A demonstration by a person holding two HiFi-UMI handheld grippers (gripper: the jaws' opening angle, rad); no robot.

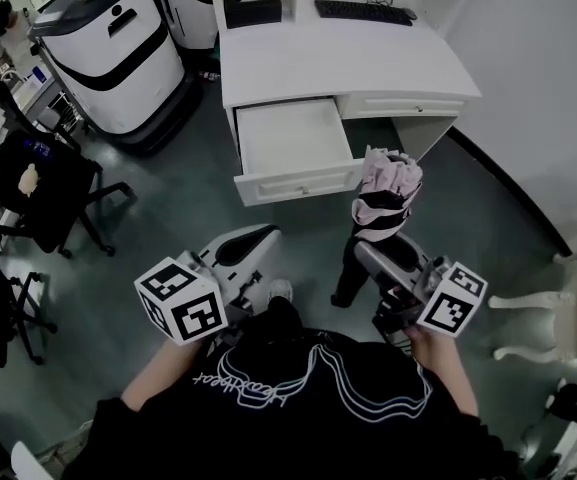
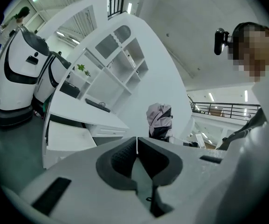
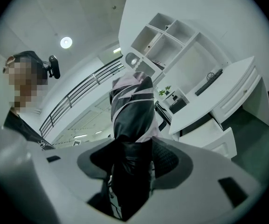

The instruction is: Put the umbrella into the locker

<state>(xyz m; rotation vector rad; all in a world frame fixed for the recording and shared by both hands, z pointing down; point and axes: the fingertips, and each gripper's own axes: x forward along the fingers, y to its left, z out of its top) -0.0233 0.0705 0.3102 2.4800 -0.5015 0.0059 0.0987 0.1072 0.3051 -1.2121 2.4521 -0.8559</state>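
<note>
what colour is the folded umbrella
The umbrella is pale pink with black bands, which shows best in the head view.

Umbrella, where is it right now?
Head view, right of centre: the umbrella is clamped in the right gripper, near the white desk's open drawer.

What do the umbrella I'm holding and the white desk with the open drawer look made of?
The umbrella looks like soft synthetic fabric, pink and black with a slight sheen; it creases and bunches. The desk seems painted wood or board: smooth, matt white, crisp edges.
</note>
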